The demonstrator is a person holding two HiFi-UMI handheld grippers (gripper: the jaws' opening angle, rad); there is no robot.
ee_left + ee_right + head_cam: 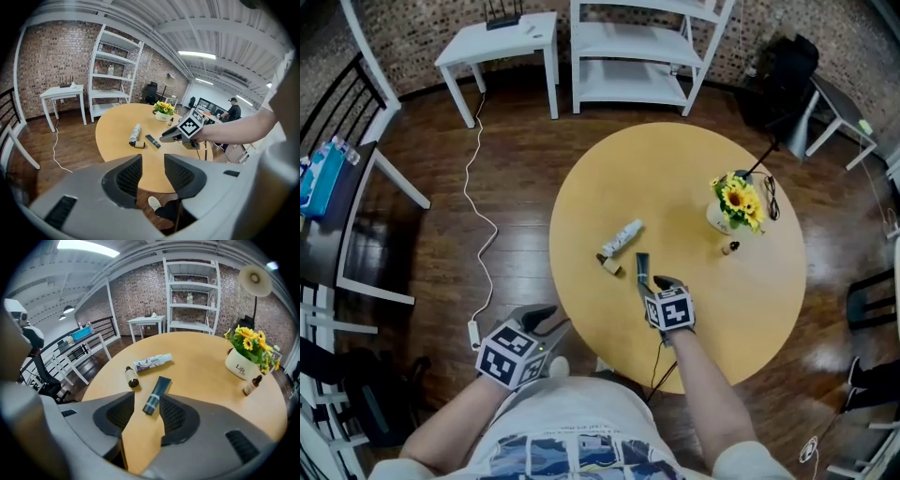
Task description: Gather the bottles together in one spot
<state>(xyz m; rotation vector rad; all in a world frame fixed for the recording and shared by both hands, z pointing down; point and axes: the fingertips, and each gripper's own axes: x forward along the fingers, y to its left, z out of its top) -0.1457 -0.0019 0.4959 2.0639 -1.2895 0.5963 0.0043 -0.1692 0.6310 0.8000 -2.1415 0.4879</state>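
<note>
Right gripper (pixel 146 401) is down over the round yellow wooden tabletop (pixel 750 309), jaws moderately apart and not clamped on anything. The dark grey squeeze tube with a pale band (pixel 154 397) lies flat with its near end right at the mouth of the jaws, close to the right-hand jaw; can't tell if it touches. Key relation: the tube's long axis runs away from the gripper, roughly along the line the gripper points and skewed slightly right, so the jaws would close across its narrow width. Looks like a grasp approach needing only a short push forward before closing. Left gripper (pixel 153 161) is off the near-left edge of the tabletop, above the floor, jaws narrowly apart with nothing between them, well away from every bottle, so the right hand is clearly the nearer one. Other bottles: the white tube bottle with purple print (pixel 152 363) and the small brown bottle with a black cap (pixel 131 377) lie close together just beyond-left of the dark tube. The small amber dropper bottle (pixel 251 386) stands well apart on the right, just beside the white pot of sunflowers (pixel 239 365). Likely gathering spot is by the white and brown pair. Risk: a skewed close could roll the tube.
</note>
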